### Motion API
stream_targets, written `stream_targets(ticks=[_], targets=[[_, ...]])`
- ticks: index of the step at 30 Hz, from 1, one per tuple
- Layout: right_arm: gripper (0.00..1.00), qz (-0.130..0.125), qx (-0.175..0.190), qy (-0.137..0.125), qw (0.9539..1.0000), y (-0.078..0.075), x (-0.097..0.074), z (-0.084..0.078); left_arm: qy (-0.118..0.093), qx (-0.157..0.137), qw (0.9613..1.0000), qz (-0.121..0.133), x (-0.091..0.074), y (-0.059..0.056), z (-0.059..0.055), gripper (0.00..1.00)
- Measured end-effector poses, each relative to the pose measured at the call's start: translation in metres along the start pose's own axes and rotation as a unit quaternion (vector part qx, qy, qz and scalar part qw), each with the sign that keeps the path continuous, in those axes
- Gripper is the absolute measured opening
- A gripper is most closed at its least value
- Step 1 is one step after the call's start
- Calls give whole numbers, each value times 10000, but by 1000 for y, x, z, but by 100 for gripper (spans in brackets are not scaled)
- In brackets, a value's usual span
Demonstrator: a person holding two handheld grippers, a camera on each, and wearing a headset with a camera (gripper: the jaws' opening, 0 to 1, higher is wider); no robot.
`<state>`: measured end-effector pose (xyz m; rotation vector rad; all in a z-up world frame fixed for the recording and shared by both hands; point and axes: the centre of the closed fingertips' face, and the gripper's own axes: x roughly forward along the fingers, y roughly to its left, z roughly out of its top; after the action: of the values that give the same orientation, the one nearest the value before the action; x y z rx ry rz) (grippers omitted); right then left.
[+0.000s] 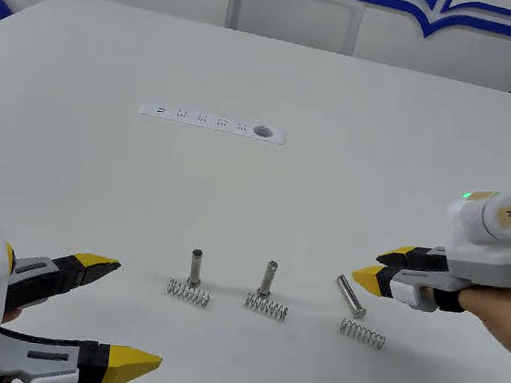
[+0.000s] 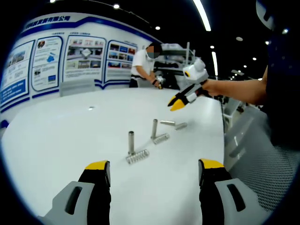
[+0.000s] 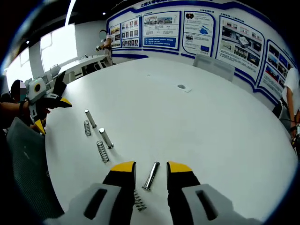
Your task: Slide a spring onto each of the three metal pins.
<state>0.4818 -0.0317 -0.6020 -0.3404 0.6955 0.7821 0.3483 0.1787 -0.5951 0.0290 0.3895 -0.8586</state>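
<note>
Springs (image 1: 266,306) lying loose on white table (image 1: 101,184), one just beside each pin (image 1: 267,279); left gripper (image 1: 124,313) spread wide, empty; right gripper (image 1: 377,267) partly open, empty, near flat-lying third pin (image 1: 350,296).

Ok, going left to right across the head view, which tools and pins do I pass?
left tool → first standing pin → second standing pin → lying pin → right tool

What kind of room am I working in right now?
Probably a company showroom or training hall: a big white table, blue-trimmed display boards along the wall, ceiling strip lights, and another person standing in the background.
</note>
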Motion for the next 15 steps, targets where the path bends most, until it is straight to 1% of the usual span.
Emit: stream_targets(ticks=[1,3,6,8,12,15], targets=[[25,-72,105,123,9998,-2,4,-3,9,-2,10000,-5,0,0,-1,78],[23,-55,128,196,9997,-2,10,-4,15,-5,10000,-15,1,0,-1,78],[19,-116,215,443,9987,-5,20,-11,20,-9,10000,-26,1,-1,-1,77],[18,-155,316,577,9977,-7,25,-15,17,-10,10000,-24,1,-1,-1,77],[17,-212,423,789,9958,-11,34,-22,19,-32,10000,-9,1,1,-2,77],[16,-220,434,890,9948,-12,40,-25,23,-50,10000,0,0,1,-3,77]])
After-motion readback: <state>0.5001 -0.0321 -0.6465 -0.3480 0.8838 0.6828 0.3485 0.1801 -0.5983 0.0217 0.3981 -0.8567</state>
